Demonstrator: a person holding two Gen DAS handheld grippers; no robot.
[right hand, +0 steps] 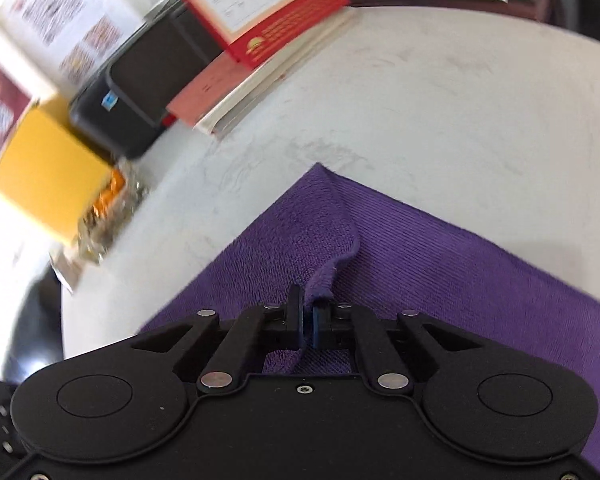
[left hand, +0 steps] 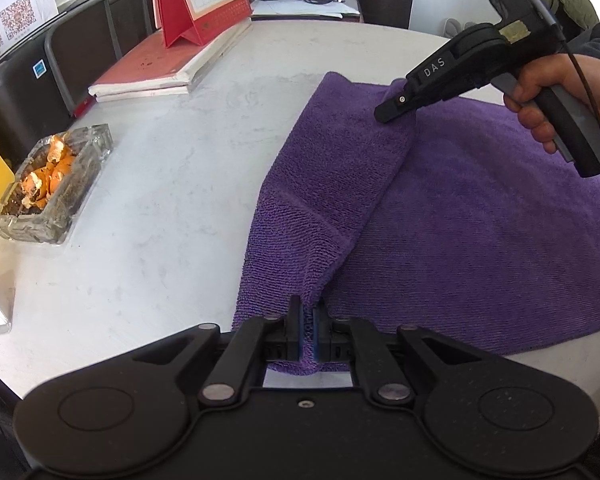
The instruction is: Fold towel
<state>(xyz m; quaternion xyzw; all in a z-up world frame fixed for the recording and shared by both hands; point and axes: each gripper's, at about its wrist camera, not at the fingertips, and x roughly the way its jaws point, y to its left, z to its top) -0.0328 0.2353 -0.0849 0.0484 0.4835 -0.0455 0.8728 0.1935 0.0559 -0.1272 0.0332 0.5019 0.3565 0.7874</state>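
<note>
Purple towel (left hand: 480,216) lies flat on the white counter (left hand: 172,184). The left tongs (left hand: 309,330) are clamped on its near corner, the right tongs (right hand: 309,326) on its far corner, both lifting a flap.

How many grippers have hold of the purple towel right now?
2. The left gripper pinches the purple towel at its near left corner; the right gripper pinches the far left corner, lifting that edge.

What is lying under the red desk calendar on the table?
The red desk calendar stands on a stack of books with a pinkish-red top cover, at least two high. The cover area beneath the calendar is hidden. The books rest on the white table.
</note>
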